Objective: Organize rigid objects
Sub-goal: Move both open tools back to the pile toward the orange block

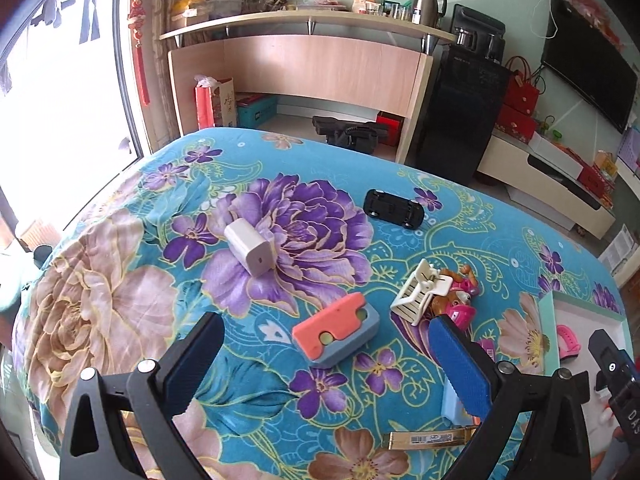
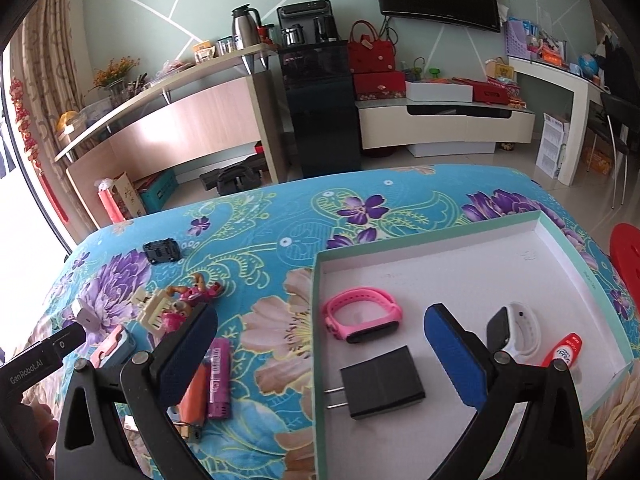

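My left gripper (image 1: pixel 326 364) stands open over the flowered cloth, nothing between its fingers; an orange-and-blue case (image 1: pixel 336 330) lies just beyond the tips. Farther off lie a white charger (image 1: pixel 248 248), a black toy car (image 1: pixel 394 208), a white clip (image 1: pixel 416 292) and a pink toy figure (image 1: pixel 456 292). My right gripper (image 2: pixel 322 356) is wide open and empty, its left finger over the cloth and its right finger over the green-rimmed box (image 2: pixel 316 320). Inside the box lie a black charger (image 2: pixel 380 388), a pink watch (image 2: pixel 362 316), a white watch (image 2: pixel 516 332) and a red tube (image 2: pixel 562 352).
A magenta lighter (image 2: pixel 219 380) and an orange one (image 2: pixel 192 400) lie on the cloth left of the box. A light blue block (image 1: pixel 452 404) and a gold item (image 1: pixel 428 438) sit near my left gripper. A red stool (image 2: pixel 626 256) stands at the table's right edge.
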`<state>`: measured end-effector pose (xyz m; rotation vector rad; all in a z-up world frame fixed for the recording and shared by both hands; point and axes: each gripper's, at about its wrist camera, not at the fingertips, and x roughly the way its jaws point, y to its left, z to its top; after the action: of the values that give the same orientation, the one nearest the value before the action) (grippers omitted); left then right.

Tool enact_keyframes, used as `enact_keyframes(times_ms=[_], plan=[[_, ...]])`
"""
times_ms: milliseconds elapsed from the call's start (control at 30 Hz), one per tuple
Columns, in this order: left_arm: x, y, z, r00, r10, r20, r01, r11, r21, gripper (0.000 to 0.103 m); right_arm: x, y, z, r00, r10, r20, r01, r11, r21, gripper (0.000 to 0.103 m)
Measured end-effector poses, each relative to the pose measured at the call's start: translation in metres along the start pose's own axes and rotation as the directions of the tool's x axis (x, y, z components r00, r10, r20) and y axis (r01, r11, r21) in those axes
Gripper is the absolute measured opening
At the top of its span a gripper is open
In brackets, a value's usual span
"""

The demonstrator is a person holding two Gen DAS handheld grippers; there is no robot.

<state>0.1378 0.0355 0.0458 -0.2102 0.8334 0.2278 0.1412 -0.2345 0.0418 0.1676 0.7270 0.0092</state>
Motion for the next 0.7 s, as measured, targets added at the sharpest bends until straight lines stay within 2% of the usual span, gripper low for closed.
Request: enact_keyframes(times_ms=[200,433,700], plan=[[0.003,0.017,-0.001,1.0,0.001,-0.019,-0.002,1.0,-0.018,0.103,0.01,0.037,-0.008,0.995,0.087,-0.058,-0.09,0.995,-0.049,0.103],[0.018,0.034,-0.004,0.997,0.009,-0.071,-0.011,1.0,-0.023,0.103,0.024,0.075,-0.022,0.984,0.125,-0.124,-0.141,0.983,-0.121,0.103],[0.035,0.039,-0.009,0.994,0.009,-0.109,-0.009,1.0,-0.002,0.103,0.045,0.097,-0.041,0.965,0.133,-0.227,-0.172,0.972,-0.158,0.102]])
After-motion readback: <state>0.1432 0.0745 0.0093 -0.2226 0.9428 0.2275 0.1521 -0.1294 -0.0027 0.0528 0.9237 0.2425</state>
